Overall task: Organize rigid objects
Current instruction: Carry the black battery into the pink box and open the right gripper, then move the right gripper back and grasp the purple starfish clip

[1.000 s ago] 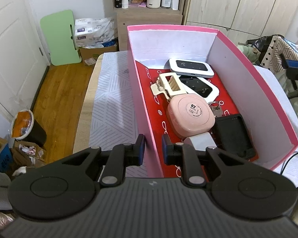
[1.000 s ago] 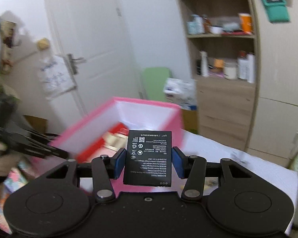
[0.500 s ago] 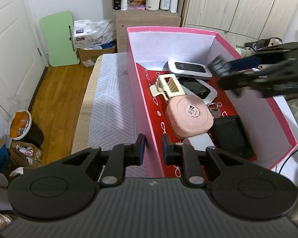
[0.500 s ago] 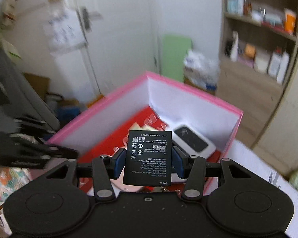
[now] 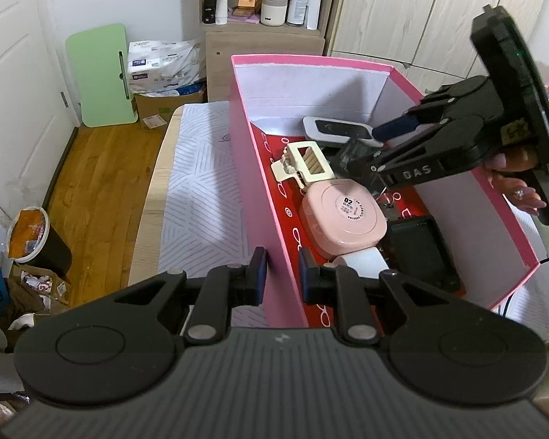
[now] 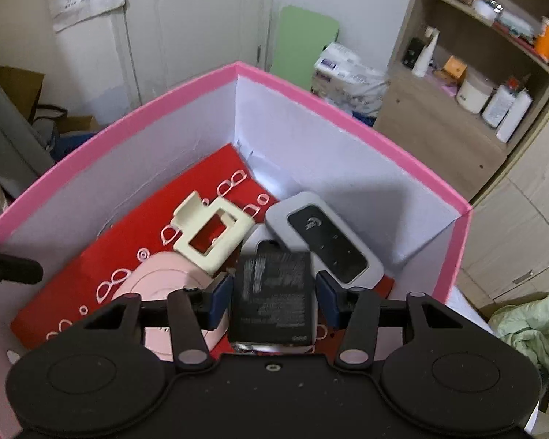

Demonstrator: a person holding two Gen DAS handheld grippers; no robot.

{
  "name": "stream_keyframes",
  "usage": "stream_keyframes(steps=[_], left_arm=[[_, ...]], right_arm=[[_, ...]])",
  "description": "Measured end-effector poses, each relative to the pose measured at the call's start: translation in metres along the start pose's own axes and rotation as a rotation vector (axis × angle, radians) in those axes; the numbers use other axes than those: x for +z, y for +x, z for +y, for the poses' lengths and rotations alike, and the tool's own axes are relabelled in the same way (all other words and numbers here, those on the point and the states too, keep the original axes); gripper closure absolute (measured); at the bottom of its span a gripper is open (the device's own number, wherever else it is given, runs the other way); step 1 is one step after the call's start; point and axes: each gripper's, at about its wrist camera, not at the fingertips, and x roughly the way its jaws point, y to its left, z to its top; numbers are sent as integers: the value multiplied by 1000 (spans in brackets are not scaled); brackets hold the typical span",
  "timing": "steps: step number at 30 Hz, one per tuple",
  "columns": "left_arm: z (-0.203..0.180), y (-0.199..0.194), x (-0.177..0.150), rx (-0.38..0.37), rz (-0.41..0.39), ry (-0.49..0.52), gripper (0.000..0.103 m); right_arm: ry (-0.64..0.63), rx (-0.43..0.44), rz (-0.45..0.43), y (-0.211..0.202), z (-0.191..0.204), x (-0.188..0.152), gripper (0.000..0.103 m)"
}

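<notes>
A pink box (image 5: 260, 190) with a red floor holds a round pink case (image 5: 344, 216), a cream frame-shaped part (image 5: 307, 161), a white router (image 5: 336, 130) and a black device (image 5: 421, 245). My left gripper (image 5: 281, 274) is shut on the box's left wall near its front. My right gripper (image 6: 272, 294) is over the box (image 6: 311, 109) with its jaws apart. A black battery (image 6: 274, 292) sits blurred between the pads, seemingly free of them. The right gripper also shows in the left wrist view (image 5: 380, 146), reaching in from the right.
The box stands on a white patterned table top (image 5: 201, 190). A shelf unit with bottles (image 5: 263, 3), a green board (image 5: 99, 73) and a bin (image 5: 33, 237) are beyond. Wardrobe doors (image 5: 421, 11) are behind the box.
My right gripper has swung down over the box and its jaws have opened; the battery now looks blurred and loose between them. My left gripper has kept its hold on the wall.
</notes>
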Motion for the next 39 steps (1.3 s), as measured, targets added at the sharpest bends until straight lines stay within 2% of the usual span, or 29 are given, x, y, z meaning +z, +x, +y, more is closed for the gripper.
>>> stream_keyframes(steps=[7,11,14,20,29,34,39], left_arm=[[1,-1,0,-2,-2,-12,86],[0,-1,1,1,-1,-18,86],[0,0,1,7,0,-19,86],[-4,1,2,22,7,-12,86],[-5,2,4,28,21,-24,86],[-2,4,9,21,53,-37,86],[0,7,12,12,65,-48,86]], right_arm=[[70,25,-181,-51,-13,-16,43],[107,36,-307,-86,-21,-42,43],[132,20,-359,-106,-27,-64,43],[244,-15,-382,-122,-50,-110,43],[419,-39,-416,-116,-64,-182,43],[401,-115,-404,-109,-46,-209,43],[379,-86,-418,-96,-39,-222,43]])
